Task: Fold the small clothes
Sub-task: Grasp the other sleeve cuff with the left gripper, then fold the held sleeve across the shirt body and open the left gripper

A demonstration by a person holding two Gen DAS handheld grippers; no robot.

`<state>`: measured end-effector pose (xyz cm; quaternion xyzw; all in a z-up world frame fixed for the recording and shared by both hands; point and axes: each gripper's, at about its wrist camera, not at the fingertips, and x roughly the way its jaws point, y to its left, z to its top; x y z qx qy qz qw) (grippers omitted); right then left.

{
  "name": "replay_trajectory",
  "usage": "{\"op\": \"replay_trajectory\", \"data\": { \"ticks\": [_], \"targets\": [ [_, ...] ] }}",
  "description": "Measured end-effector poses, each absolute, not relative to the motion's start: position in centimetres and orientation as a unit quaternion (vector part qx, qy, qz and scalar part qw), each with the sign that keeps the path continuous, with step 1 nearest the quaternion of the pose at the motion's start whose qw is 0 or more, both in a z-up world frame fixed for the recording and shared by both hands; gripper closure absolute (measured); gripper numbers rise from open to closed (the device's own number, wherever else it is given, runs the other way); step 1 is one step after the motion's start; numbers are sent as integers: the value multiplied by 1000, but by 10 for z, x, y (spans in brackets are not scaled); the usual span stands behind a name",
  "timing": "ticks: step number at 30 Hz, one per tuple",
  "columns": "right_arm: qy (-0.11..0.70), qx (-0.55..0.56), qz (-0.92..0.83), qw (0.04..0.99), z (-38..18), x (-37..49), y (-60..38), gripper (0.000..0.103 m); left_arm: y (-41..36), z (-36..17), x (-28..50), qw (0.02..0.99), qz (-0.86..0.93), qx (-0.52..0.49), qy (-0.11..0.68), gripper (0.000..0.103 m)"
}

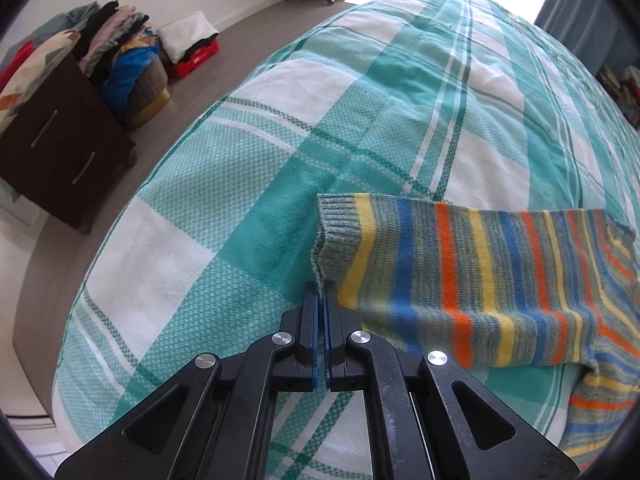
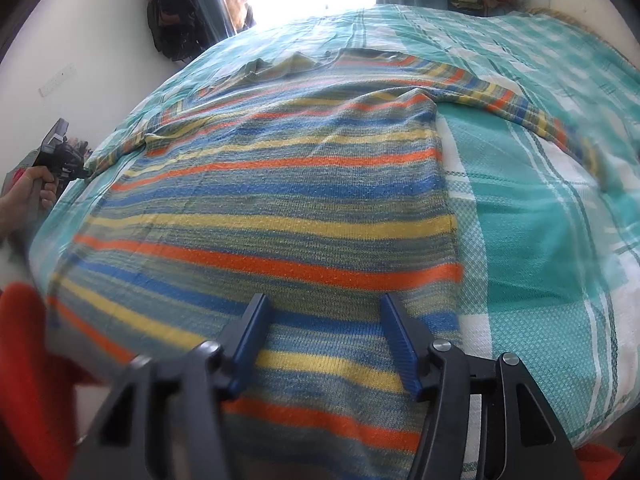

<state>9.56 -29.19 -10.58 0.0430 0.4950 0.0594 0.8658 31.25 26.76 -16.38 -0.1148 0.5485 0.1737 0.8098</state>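
A striped sweater (image 2: 280, 208) lies spread flat on a bed (image 2: 540, 220) covered in a teal-and-white plaid sheet, its collar toward the bright window and its hem nearest the right wrist camera. The left gripper (image 1: 321, 292) has its jaws pressed together on the ribbed cuff (image 1: 336, 232) of one sleeve (image 1: 460, 264), which stretches across the sheet to the right in the left wrist view. In the right wrist view the same gripper shows small at the far left edge, held in a hand (image 2: 28, 200). The right gripper (image 2: 323, 320) hovers over the sweater's lower body with its jaws wide apart, holding nothing. The other sleeve (image 2: 528, 108) angles out over the sheet on the right. Beside the bed stand a dark dresser (image 1: 60, 152) and a pile of clothes (image 1: 116, 52).
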Motion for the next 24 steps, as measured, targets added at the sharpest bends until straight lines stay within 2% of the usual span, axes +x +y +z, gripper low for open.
{"op": "replay_trajectory", "data": {
  "ticks": [8, 11, 13, 14, 16, 19, 22, 24],
  "targets": [
    [495, 40, 56, 866, -106, 96, -290, 45, 258, -170, 311, 810, 182, -59, 554, 101],
    [495, 44, 57, 866, -106, 95, -290, 44, 274, -155, 297, 810, 221, -110, 531, 85],
    [493, 49, 60, 866, -105, 94, -291, 40, 282, -136, 281, 818, 255, -130, 499, 45],
    [493, 51, 61, 867, -106, 94, -291, 38, 282, -125, 274, 830, 257, -134, 477, 39],
    [492, 45, 61, 867, -106, 94, -289, 37, 272, -107, 271, 854, 229, -131, 448, 38],
    [492, 40, 59, 868, -107, 95, -285, 32, 240, -99, 286, 869, 146, -122, 457, 34],
    [493, 42, 55, 867, -107, 96, -284, 30, 198, -109, 304, 871, 104, -76, 474, 24],
    [493, 42, 53, 867, -107, 96, -284, 30, 181, -127, 313, 862, 113, -52, 492, 23]
  ]
}}
